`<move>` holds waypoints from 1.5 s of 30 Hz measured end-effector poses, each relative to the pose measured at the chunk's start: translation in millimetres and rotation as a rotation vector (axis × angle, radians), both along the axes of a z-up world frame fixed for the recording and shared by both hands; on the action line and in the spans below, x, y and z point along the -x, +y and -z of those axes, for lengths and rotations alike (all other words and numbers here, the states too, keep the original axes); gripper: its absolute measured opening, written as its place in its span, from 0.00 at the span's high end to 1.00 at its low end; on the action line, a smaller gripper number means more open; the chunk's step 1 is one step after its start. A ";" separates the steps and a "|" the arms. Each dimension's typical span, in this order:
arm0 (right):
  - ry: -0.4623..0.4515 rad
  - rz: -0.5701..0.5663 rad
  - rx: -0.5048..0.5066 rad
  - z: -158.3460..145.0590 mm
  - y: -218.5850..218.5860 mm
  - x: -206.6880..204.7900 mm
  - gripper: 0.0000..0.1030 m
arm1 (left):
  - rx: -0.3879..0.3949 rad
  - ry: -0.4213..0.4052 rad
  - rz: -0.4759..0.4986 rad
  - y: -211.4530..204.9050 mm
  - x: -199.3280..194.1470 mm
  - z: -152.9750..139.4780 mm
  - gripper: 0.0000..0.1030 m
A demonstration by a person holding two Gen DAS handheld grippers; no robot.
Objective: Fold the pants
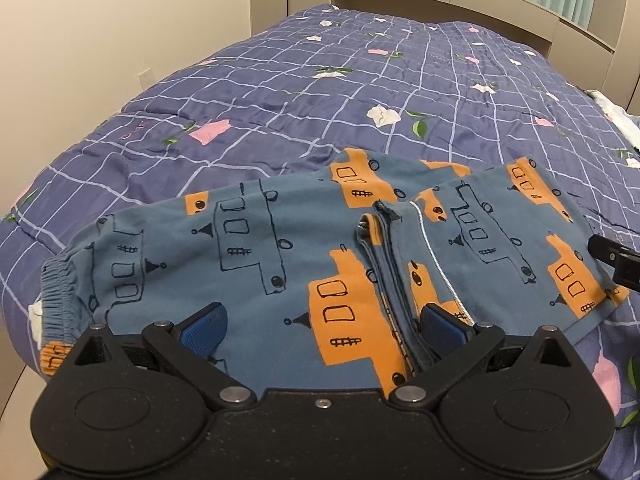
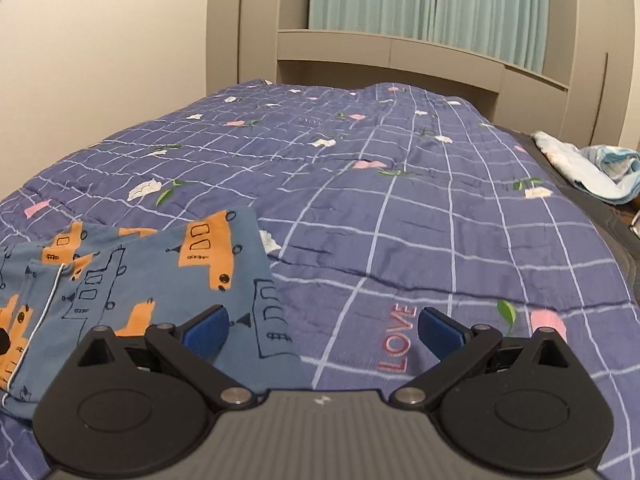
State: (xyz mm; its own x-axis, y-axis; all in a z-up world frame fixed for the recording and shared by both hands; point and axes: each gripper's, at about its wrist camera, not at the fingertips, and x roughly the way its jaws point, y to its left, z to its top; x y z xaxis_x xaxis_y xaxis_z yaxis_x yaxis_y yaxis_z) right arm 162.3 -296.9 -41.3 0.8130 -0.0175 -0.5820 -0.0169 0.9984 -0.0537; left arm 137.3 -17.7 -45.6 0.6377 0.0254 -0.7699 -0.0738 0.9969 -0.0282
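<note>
Left wrist view: we see the left gripper (image 1: 322, 320) spread wide, grasping nothing, low over the pants (image 1: 256, 248), which lie partly folded across the near edge of the bed (image 1: 280, 92). Risk: closing here pinches only the top layer by the loose hems (image 1: 376, 232), so the fold drags apart

Right wrist view: the right gripper (image 2: 322, 326) is released too, straddling the pants' right edge, right finger over bare quilt; we may snag the quilt
</note>
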 end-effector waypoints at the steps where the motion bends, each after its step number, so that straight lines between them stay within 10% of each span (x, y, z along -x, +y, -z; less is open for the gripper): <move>1: -0.012 -0.003 -0.007 -2.7 1.3 4.6 0.00 | 0.002 0.000 -0.004 1.6 1.8 -1.9 0.01; 19: -0.152 -0.290 0.063 -8.5 120.9 51.8 0.00 | -0.021 -0.133 -0.266 128.6 77.3 -30.2 0.01; 35: -0.110 -0.284 0.163 11.8 148.7 48.6 0.00 | 0.303 -0.269 -0.181 156.2 79.2 20.8 0.01; 41: -0.105 -0.287 0.156 12.2 146.6 47.8 0.00 | 0.407 -0.269 -0.228 169.5 85.9 28.1 0.14; 45: -0.103 -0.287 0.151 13.2 146.4 46.9 0.00 | 0.417 -0.253 -0.245 166.8 87.1 26.1 0.42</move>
